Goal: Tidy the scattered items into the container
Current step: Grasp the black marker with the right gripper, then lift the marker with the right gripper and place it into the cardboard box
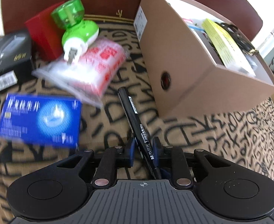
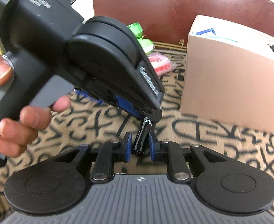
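Note:
My left gripper [image 1: 143, 149] is shut on a black marker pen [image 1: 133, 115], held above the patterned cloth. In the right wrist view the same marker [image 2: 143, 136] hangs from the left gripper body [image 2: 107, 56] and its lower end sits between my right gripper's [image 2: 140, 146] blue pads, which stand close around it. The tan cardboard box [image 1: 193, 71] stands open at the right with a yellow pack and cables inside; it also shows in the right wrist view [image 2: 230, 82].
On the cloth lie a blue box [image 1: 40, 121], a red-printed plastic packet [image 1: 96, 69], a green plug-in device [image 1: 75, 28], a red box [image 1: 43, 33] and a black box [image 1: 8, 56]. A brown chair back [image 2: 174, 9] stands behind.

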Available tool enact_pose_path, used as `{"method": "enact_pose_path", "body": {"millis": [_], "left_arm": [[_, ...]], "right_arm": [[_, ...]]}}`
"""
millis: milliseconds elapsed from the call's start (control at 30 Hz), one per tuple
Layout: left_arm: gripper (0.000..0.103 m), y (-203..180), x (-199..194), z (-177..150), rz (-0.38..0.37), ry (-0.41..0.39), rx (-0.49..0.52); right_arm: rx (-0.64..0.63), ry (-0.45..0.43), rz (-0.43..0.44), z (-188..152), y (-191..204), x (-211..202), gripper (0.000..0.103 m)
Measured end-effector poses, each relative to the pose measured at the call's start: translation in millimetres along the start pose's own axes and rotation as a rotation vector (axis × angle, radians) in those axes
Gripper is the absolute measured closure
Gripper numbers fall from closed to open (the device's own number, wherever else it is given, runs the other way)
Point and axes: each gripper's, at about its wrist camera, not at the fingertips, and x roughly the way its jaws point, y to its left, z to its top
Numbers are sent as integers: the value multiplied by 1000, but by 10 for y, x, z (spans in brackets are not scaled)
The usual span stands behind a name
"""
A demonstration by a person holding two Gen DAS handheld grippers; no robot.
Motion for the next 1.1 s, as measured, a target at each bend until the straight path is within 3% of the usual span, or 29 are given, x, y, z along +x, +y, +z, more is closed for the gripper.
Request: {"method": "enact_pose_path", "body": {"millis": [100,133,300,367,400,433,533,600,700,733,933,1100], "left_arm": [[74,-37,-25,-50,11,-8,-6],[64,-45,-16,-44,17,-13,-7],[61,-70,46,26,30,-18,5],[63,-62,63,35,29,-20,7],[71,-67,63,34,36,-17,16],[85,-77,63,30,56,-17,27],[84,-67,67,25,55,-21,25],[65,-70,74,35,51,-23,18],[72,-112,73,42,68,-17,35],[85,-130,65,31,79,-17,41],[86,-257,-121,-160,100,-26,30],[87,-469,-380,-297,112,-91,58]], "right_arm": [[-8,7,6,-63,5,-76,81],[-8,7,1,-57,11,-78,81],[18,6,-11,16,4,-16,80],[28,8,-14,30,-4,14,79],[27,7,-15,31,-4,22,78],[29,6,-17,30,-7,29,78],[40,2,-18,24,-20,27,78],[46,3,-19,31,-30,34,78],[50,2,-20,36,-44,42,79],[44,2,-21,33,-44,29,79],[54,2,-5,-45,-48,-203,81],[44,-50,-7,-28,59,-452,81]]}}
